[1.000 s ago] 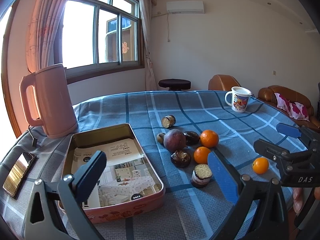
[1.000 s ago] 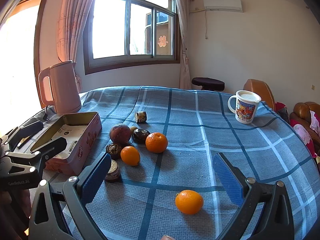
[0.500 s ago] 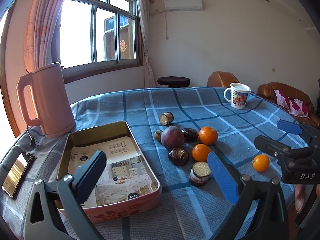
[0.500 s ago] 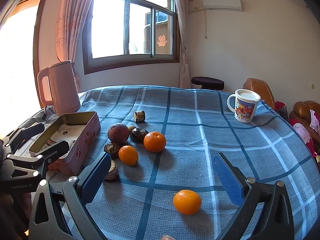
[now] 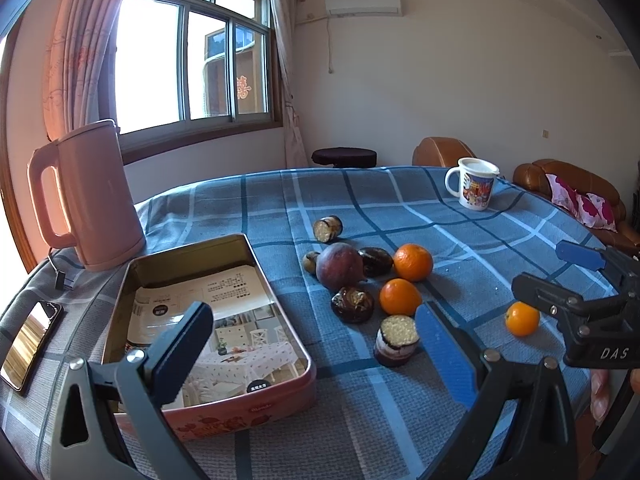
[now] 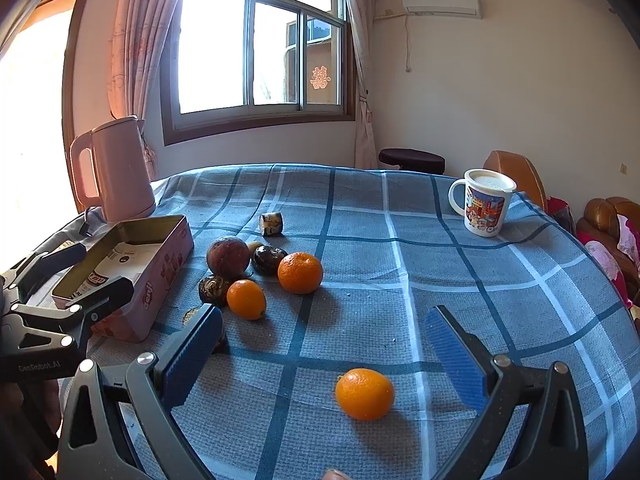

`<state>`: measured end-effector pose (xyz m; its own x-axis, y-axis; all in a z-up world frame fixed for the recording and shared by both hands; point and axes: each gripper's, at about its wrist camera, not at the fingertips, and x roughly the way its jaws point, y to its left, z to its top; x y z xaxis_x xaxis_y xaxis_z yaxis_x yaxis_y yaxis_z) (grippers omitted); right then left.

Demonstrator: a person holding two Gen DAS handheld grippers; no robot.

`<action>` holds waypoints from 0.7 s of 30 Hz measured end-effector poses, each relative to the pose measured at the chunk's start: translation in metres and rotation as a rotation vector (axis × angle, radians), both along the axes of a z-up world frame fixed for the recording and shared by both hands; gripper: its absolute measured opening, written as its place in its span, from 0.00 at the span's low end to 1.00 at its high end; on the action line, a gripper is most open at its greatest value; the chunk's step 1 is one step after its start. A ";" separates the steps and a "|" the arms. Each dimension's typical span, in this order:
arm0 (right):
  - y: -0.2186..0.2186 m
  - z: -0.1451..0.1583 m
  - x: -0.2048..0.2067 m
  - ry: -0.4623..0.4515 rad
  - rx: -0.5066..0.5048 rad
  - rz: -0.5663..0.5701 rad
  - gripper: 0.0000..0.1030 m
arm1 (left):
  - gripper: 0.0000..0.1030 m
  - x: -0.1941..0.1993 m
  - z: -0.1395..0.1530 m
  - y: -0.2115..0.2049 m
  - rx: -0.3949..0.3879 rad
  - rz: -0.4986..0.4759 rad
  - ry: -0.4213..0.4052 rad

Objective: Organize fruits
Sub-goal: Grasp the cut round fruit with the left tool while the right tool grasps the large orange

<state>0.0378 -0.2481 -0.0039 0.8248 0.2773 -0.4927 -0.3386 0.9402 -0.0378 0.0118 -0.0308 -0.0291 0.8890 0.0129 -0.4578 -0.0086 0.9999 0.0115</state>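
a lived-in home sitting room: a table under a blue plaid cloth (image 6: pixel 400 240), brown leather armchairs (image 5: pixel 560 176), a wall-mounted white air conditioner (image 6: pixel 440 2), pink floral curtains (image 5: pixel 76 52) (a red paper cutting on the window pane (image 6: pixel 320 77)), a pink electric kettle (image 5: pixel 92 196).

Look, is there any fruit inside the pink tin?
No, the pink tin holds only a printed paper sheet; the oranges lie on the tablecloth beside it.

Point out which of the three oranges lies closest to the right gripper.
The lone orange, apart from the cluster, lying just ahead of the open right gripper. The other two oranges sit farther back beside the dark fruits.
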 end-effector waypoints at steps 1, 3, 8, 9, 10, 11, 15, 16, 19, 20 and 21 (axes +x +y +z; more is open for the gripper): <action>-0.002 -0.002 0.000 0.000 -0.003 -0.006 0.99 | 1.00 0.001 -0.002 -0.001 -0.001 -0.004 0.005; -0.007 -0.006 -0.001 -0.002 -0.007 -0.019 0.99 | 1.00 0.001 -0.004 -0.004 0.002 -0.014 0.012; -0.027 -0.023 0.001 0.048 0.007 -0.040 0.99 | 1.00 0.004 -0.012 -0.012 0.009 -0.041 0.034; -0.030 -0.026 0.001 0.056 0.006 -0.044 0.99 | 1.00 0.004 -0.013 -0.014 0.010 -0.045 0.038; -0.033 -0.030 0.001 0.064 0.005 -0.048 0.99 | 1.00 0.004 -0.013 -0.016 0.010 -0.052 0.041; -0.035 -0.033 0.002 0.070 0.007 -0.046 0.99 | 1.00 0.005 -0.014 -0.017 0.008 -0.060 0.044; -0.036 -0.041 0.007 0.108 0.018 -0.024 0.86 | 1.00 0.012 -0.019 -0.026 0.006 -0.093 0.067; -0.034 -0.043 0.009 0.119 0.018 -0.013 0.79 | 0.99 0.014 -0.020 -0.029 0.014 -0.102 0.074; -0.030 -0.051 0.014 0.156 -0.002 -0.002 0.68 | 0.94 0.016 -0.020 -0.037 0.020 -0.140 0.080; -0.029 -0.054 0.015 0.167 -0.003 -0.001 0.64 | 0.92 0.017 -0.021 -0.039 0.022 -0.153 0.088; -0.030 -0.057 0.016 0.177 0.002 -0.002 0.60 | 0.87 0.019 -0.022 -0.043 0.028 -0.165 0.098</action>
<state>0.0540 -0.2780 -0.0605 0.7258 0.2767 -0.6298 -0.3381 0.9408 0.0237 0.0309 -0.0736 -0.0508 0.8311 -0.1155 -0.5440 0.1581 0.9869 0.0318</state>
